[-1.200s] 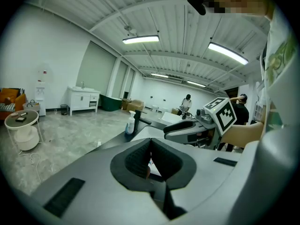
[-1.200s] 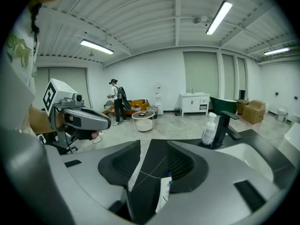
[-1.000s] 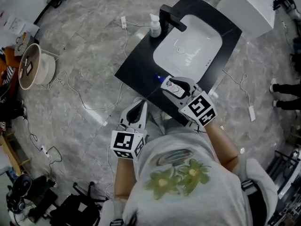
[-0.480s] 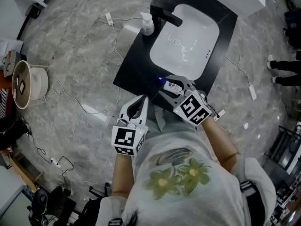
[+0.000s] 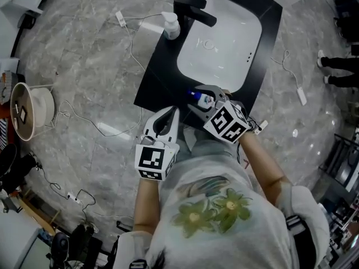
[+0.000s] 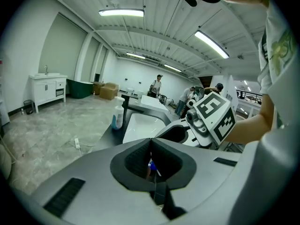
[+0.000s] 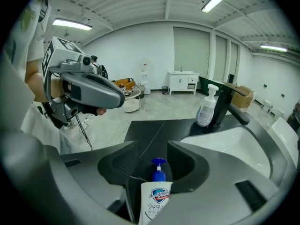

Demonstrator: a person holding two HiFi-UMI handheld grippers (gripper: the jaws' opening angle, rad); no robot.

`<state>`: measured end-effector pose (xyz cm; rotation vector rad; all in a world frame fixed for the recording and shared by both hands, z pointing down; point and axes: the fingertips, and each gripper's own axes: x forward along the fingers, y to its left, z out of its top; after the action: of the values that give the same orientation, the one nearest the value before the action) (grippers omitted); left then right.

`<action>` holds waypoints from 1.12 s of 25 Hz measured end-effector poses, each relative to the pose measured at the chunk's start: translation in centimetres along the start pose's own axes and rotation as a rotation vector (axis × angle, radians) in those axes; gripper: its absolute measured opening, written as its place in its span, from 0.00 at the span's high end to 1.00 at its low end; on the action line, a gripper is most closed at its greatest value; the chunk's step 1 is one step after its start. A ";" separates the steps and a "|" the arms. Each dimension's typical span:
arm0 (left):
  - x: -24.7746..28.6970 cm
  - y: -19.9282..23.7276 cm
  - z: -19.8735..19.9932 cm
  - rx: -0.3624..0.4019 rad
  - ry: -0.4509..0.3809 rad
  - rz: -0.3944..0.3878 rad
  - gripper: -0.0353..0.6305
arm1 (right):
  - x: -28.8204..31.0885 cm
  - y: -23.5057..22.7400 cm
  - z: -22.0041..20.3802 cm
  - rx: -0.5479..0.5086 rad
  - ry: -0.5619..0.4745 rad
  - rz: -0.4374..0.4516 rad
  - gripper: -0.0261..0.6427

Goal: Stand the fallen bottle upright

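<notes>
Black counter (image 5: 160,80) by the sink: fallen bottle (image 7: 156,198) lying between jaws of right gripper (image 7: 152,150), just spread wider, unpinched; left gripper (image 6: 151,142) pressed together, empty. Approach step; next, closing on bottle, tipping upright.

White plastic pump bottle with blue pump head (image 7: 156,204) | front label: blue shield logo, white script "Safeguard" | below logo: large blue figures "99.9" | smaller print beneath: too small to read | no other legible text
</notes>
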<state>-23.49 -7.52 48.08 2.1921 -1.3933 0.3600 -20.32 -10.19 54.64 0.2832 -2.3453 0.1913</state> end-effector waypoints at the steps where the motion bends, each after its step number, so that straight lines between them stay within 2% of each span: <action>1: 0.3 0.3 0.0 0.000 0.005 -0.005 0.92 | 0.4 -0.2 -0.1 -0.001 0.010 0.001 0.71; 9: 2.3 2.4 -0.6 -0.008 0.045 -0.058 0.92 | 3.7 -0.9 -1.8 -0.008 0.100 0.009 0.70; 20: 4.3 4.6 -1.2 0.039 0.111 -0.134 0.92 | 6.9 -2.3 -3.9 0.015 0.183 -0.036 0.70; 28: 4.9 5.7 -1.6 0.064 0.142 -0.180 0.92 | 8.7 -2.4 -5.9 -0.058 0.301 -0.053 0.70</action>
<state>-26.37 -12.31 53.34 2.2736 -1.1139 0.4896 -21.81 -12.45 65.06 0.2679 -2.0399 0.1306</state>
